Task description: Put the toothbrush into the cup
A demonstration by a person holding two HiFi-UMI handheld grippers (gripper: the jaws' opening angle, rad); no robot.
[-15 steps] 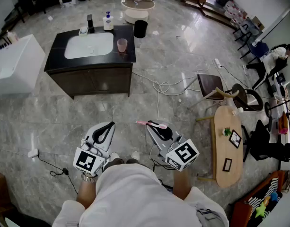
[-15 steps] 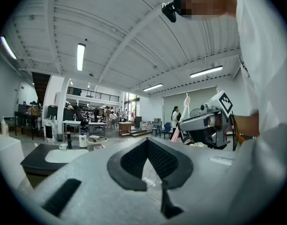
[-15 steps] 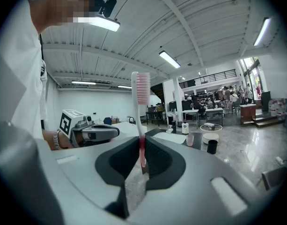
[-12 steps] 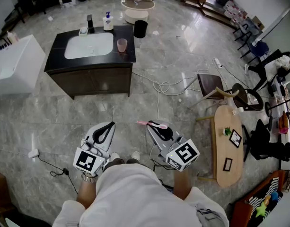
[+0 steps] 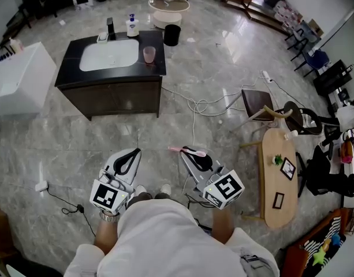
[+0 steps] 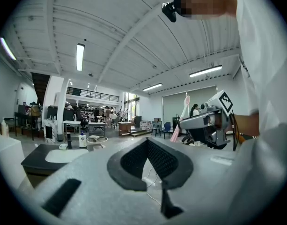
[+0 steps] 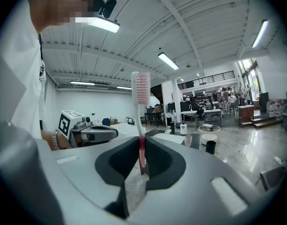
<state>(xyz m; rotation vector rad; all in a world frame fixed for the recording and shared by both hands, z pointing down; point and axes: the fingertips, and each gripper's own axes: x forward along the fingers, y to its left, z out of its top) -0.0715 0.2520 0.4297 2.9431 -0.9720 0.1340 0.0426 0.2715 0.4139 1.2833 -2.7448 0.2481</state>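
Note:
A pink toothbrush lies crosswise in my right gripper, which is shut on its handle. In the right gripper view the toothbrush stands upright between the pads, bristles on top. The pink cup stands at the front right of the dark vanity counter, far ahead of both grippers. It appears small in the right gripper view as the cup. My left gripper is held low beside the right one. Its pads meet at the tip of the left gripper, with nothing held.
A white basin is set in the counter, with a soap bottle behind it. A black bin stands past the vanity. Cables trail over the marble floor. An oval wooden table and a chair are at the right.
Both grippers and the toothbrush have held still. A person at the far right edge has moved out of sight.

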